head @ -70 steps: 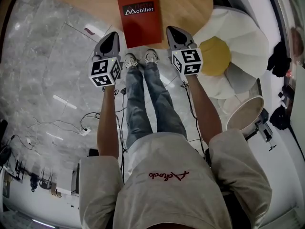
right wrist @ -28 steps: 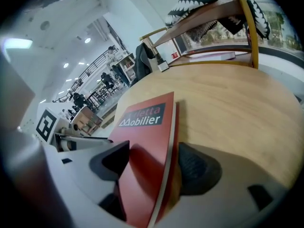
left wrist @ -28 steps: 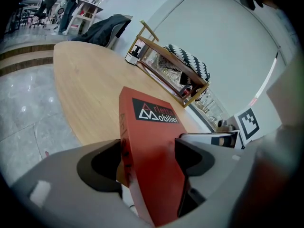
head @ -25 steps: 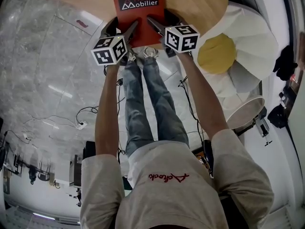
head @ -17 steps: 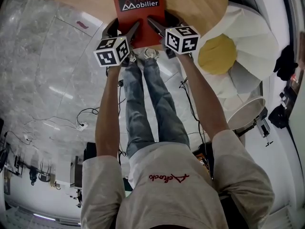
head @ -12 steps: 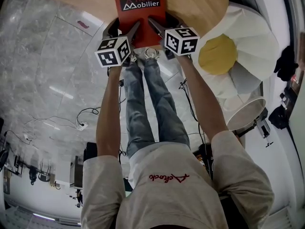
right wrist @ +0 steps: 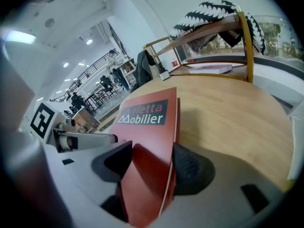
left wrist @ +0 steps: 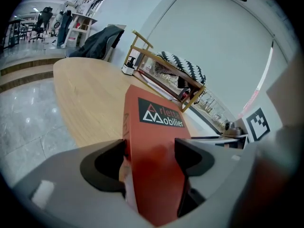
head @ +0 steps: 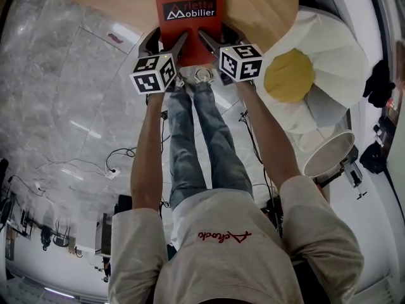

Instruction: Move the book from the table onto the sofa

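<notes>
Head view: a person stands at the near edge of a round wooden counter (head: 253, 5) with one gripper in each hand, both arms stretched forward. A red book (head: 190, 24), its cover bearing a dark label with white lettering, lies lengthwise over the counter's near edge, label end away from the person.

The left claw (head: 168, 43) takes the book's near left corner, and the right claw (head: 216, 38) takes the near right corner. The two grippers converge on the book, with their marker cubes (head: 154, 73) side by side just above the person's shoes (head: 193, 76).

Left gripper view: both jaws are pressed against the book, one on each face, so the claw is clamped on it. The book slants up out of the jaws, with the counter behind and below it.

Right gripper view: here too the jaws are closed on the book, cover on one side and page edges on the other. The other gripper's cube shows at the left.

Whether the book's far edge touches the counter cannot be told. A shadow lies on the wood beside the book.

Right of the counter, just beside it, sits the sofa (head: 329, 56), white and petal-shaped with a yellow centre. A white round tub (head: 326, 154) stands near the sofa, on the side nearer the person.

Grey marble floor (head: 57, 106) with loose cables (head: 111, 163) fills the left. Beyond the counter a wooden rack (left wrist: 156, 63) carries a black-and-white patterned cloth (left wrist: 183, 70).
</notes>
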`<state>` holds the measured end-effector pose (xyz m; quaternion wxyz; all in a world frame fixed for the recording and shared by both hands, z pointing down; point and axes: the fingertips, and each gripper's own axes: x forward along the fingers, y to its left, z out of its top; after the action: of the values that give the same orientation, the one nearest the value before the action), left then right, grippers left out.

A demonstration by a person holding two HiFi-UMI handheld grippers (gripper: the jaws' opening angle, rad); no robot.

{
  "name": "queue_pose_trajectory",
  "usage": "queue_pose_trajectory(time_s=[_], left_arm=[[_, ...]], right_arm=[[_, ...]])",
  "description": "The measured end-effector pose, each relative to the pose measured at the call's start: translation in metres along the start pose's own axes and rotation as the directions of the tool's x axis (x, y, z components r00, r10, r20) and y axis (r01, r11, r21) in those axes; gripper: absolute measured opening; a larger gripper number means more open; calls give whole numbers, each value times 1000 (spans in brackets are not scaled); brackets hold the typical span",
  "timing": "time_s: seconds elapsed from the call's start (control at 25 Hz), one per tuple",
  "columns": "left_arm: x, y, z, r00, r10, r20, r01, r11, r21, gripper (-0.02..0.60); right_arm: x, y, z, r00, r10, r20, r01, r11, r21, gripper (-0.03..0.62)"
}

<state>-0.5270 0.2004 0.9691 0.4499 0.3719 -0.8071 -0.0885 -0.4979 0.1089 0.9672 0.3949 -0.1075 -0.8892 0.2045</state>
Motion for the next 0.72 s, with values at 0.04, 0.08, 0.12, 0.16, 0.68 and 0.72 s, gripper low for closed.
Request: queue_pose_trajectory(time_s=[0.04,0.08,0.12,0.16,0.68,0.72], left_arm=[[-3,-2,5,1000,2,9,-2,1000,8,339],[-6,-5,10,1000,4,20,-5,1000,16,339],[-10,-8,15,999,7,31,-8,1000,24,339],[-14,-11,21,999,9,45,-10,999,32,339],[-96,-60,111,972,20,234,-51,991,127,321],[-104,-65,118,969,18,248,-52,990,132,321]], right_arm=[[-3,2,5,1000,-3,11,3,1000,-5,278],[-7,5,10,1000,-6,23,6,1000,-11,278],[-11,8,16,999,-9,36,10,1000,-20,278],[-16,11,22,999,-13,49,14,999,-30,278],[-95,75,112,972,-38,231,71,988,-139,276],[-101,81,119,969,-36,243,74,986,-150,276]])
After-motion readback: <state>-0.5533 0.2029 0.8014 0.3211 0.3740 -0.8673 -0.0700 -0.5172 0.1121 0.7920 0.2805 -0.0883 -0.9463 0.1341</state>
